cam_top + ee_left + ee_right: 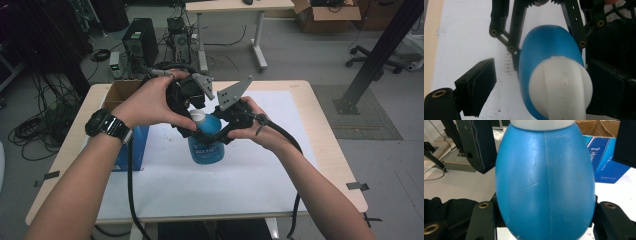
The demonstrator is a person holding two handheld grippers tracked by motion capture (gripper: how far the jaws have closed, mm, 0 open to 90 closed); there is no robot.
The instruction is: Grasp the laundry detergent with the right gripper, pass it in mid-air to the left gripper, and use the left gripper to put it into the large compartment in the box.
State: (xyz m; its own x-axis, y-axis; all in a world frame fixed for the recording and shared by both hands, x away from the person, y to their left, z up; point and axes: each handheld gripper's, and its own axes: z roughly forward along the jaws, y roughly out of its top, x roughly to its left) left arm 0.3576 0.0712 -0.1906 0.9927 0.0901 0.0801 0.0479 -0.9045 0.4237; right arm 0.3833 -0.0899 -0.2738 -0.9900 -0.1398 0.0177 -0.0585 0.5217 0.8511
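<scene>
The right gripper [227, 131] is pinching the blue bottle [206, 142] around its belly and holding it upright over the white sheet [260, 170] on the table [325, 125]. In the right gripper view, the bottle [545, 182] is sitting between that gripper's two black jaws, with its white cap [541, 124] at the top edge.

The left gripper [196, 116] is coming in from above at the bottle's cap [197, 116]. In the left gripper view, its jaws are standing apart on either side of the cap [560, 87]: the left jaw is well clear of it, while the right jaw is just beside it, and whether that one is touching cannot be told. The right gripper's arms are reaching around the blue body beyond the cap.

The bottle's front is carrying pale lettering in the high view, too small and blurred to read. Beyond the bottle, in the right gripper view, a blue box [606, 157] is showing white script and some characters, also too small to make out. A cardboard box [117, 92] is sitting behind the left hand [150, 102].
</scene>
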